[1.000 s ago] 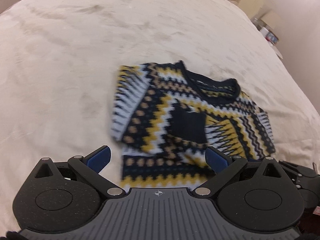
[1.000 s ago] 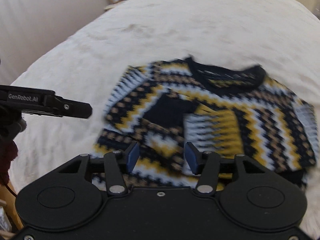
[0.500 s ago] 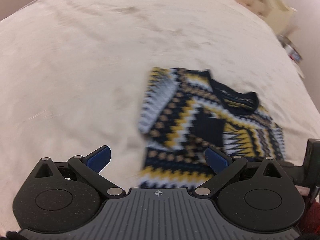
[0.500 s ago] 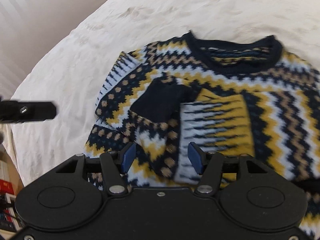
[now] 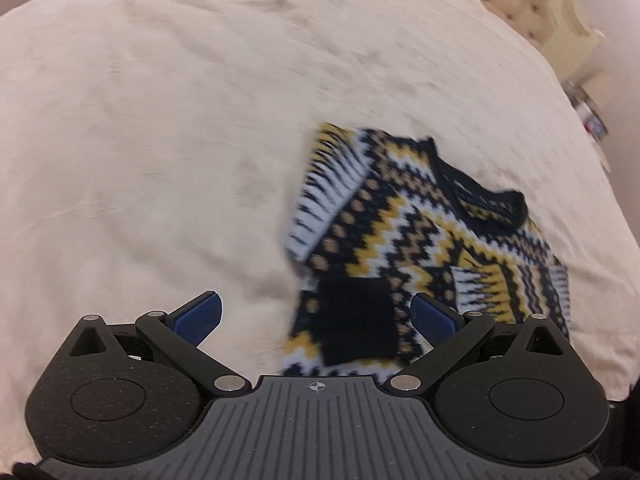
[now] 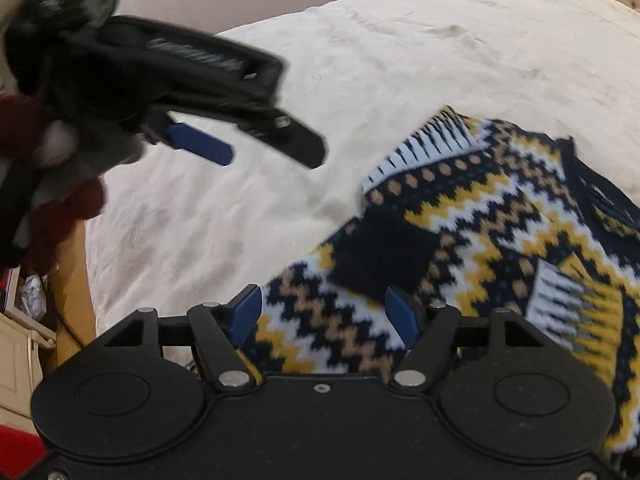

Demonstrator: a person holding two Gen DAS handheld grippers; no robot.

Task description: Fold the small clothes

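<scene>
A small knit sweater [image 5: 404,240] in navy, yellow and white zigzags lies flat on the cream bed cover [image 5: 160,140], its sleeves folded in over the front. My left gripper [image 5: 316,316] hovers open by the sweater's lower left corner, with part of the hem showing between its blue pads. In the right wrist view the sweater [image 6: 500,232] fills the right side. My right gripper [image 6: 323,314] hangs over the hem with its jaws opening; knit shows between the pads, which do not press on it. A gloved hand holds the left gripper [image 6: 272,156] at upper left.
A tufted headboard [image 5: 520,0] stands at the far right, with a nightstand [image 5: 592,116] holding small items beside it. The bed's wooden side rail [image 6: 68,280] and a pale drawer unit [image 6: 16,360] lie at the left. Bare bed cover spreads left of the sweater.
The right gripper has swung left toward the sweater's lower left corner and its jaws stand wider. The left gripper now looms large in the right view. The sweater sits further right in both views.
</scene>
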